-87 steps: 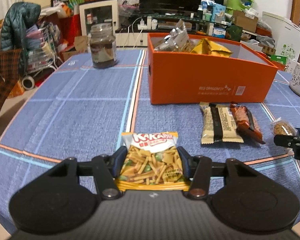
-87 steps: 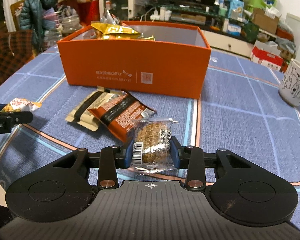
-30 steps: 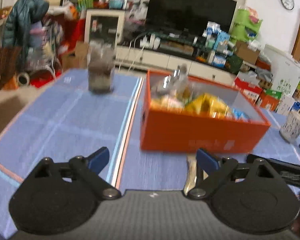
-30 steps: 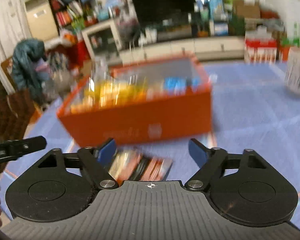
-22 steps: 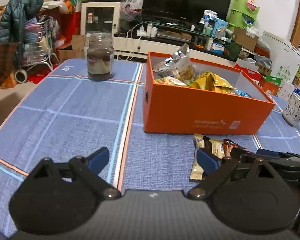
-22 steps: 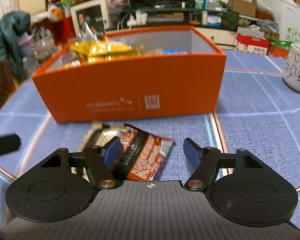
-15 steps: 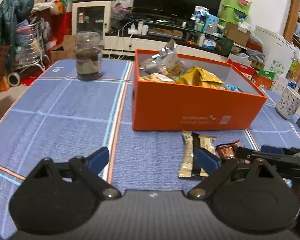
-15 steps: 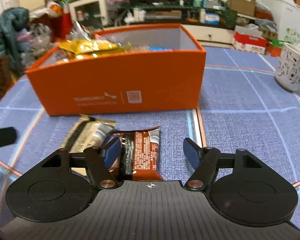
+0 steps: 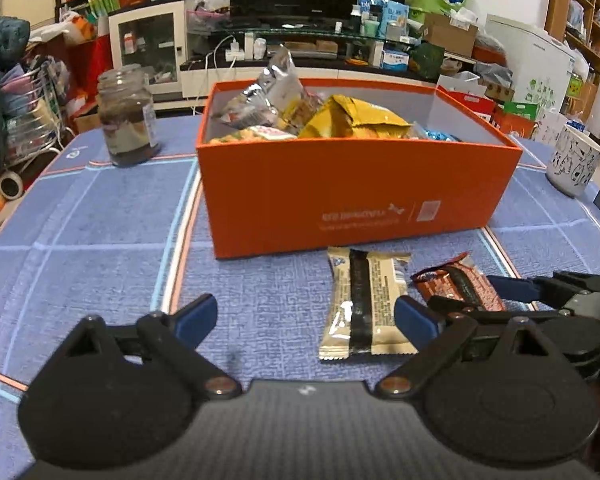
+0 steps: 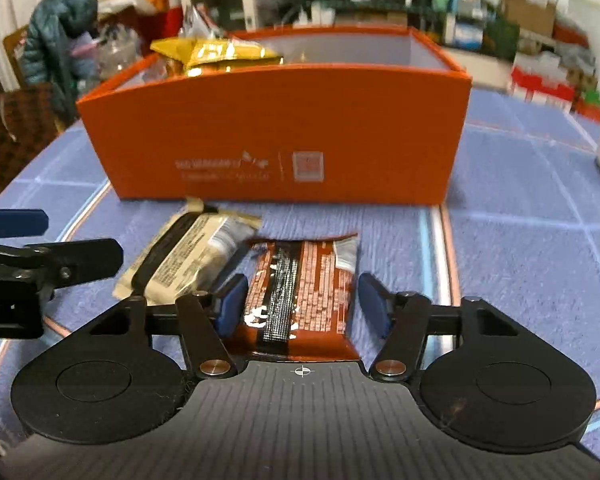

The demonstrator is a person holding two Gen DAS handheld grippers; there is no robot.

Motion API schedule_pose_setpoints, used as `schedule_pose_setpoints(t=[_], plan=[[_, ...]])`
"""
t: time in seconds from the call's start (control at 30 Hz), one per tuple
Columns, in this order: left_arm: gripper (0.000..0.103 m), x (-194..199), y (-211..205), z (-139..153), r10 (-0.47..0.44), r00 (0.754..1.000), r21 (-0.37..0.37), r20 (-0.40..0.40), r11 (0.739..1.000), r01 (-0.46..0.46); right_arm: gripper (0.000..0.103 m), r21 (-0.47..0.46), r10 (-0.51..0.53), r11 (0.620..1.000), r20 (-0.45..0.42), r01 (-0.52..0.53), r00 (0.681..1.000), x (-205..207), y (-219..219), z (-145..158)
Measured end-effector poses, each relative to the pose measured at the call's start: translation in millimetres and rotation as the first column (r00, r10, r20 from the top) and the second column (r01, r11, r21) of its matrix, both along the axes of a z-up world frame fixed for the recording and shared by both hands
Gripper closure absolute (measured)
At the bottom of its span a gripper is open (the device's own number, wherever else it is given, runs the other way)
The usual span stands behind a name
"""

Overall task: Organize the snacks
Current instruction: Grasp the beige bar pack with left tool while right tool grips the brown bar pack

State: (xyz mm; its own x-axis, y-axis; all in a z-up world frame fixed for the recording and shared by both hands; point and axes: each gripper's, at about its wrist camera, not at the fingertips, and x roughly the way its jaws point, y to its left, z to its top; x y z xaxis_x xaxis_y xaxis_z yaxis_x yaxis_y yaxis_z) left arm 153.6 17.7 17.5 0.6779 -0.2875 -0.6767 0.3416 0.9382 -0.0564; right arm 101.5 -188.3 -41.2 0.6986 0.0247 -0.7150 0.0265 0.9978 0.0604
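An orange box [image 9: 356, 196] on the blue tablecloth holds several snack bags; it also shows in the right wrist view [image 10: 276, 148]. In front of it lie a beige snack bar [image 9: 362, 304] and a red-brown snack bar [image 9: 456, 284]. My right gripper [image 10: 300, 304] is open, low over the table, with its fingers on either side of the red-brown bar [image 10: 300, 288]; the beige bar [image 10: 188, 256] lies to its left. My left gripper [image 9: 306, 318] is open and empty, just left of the beige bar, its right finger beside the bar's edge.
A glass jar [image 9: 128, 128] stands at the back left of the table. A white mug [image 9: 574, 170] stands at the right. The left gripper [image 10: 24, 256] shows at the left edge of the right wrist view. The cluttered room lies beyond the table.
Both grippers earlier held snacks, then opened empty near the box. Since then both have come down towards the two bars; the right gripper now straddles the red-brown bar.
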Motion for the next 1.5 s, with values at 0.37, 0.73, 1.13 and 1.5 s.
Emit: schedule_pose_setpoints(t=[0.37, 0.73, 1.13, 1.5], plan=[[0.013, 16.7, -49.8, -11.7, -0.122, 0.993, 0.011, -0.003, 0.993, 0.122, 0.061, -0.017, -0.067, 0.998, -0.016, 0.066, 0.998, -8.4, -42.0, -1.0], [0.025, 31.3, -68.6, -34.3, -0.067, 0.995, 0.084, -0.068, 0.994, 0.072, 0.059, -0.029, 0.002, 1.0, -0.004, -0.002, 1.0, -1.0, -46.0, -4.2], [0.022, 30.7, -70.4, -37.0, -0.039, 0.998, 0.101, -0.04, 0.994, 0.043, 0.059, -0.046, 0.002, 0.999, -0.021, -0.003, 1.0, 1.8, -44.1, -2.9], [0.019, 29.4, -57.8, -35.9, -0.007, 0.999, 0.115, -0.032, 0.993, 0.01, 0.059, -0.05, -0.017, 0.999, -0.015, 0.016, 1.0, 1.2, -42.7, -4.3]])
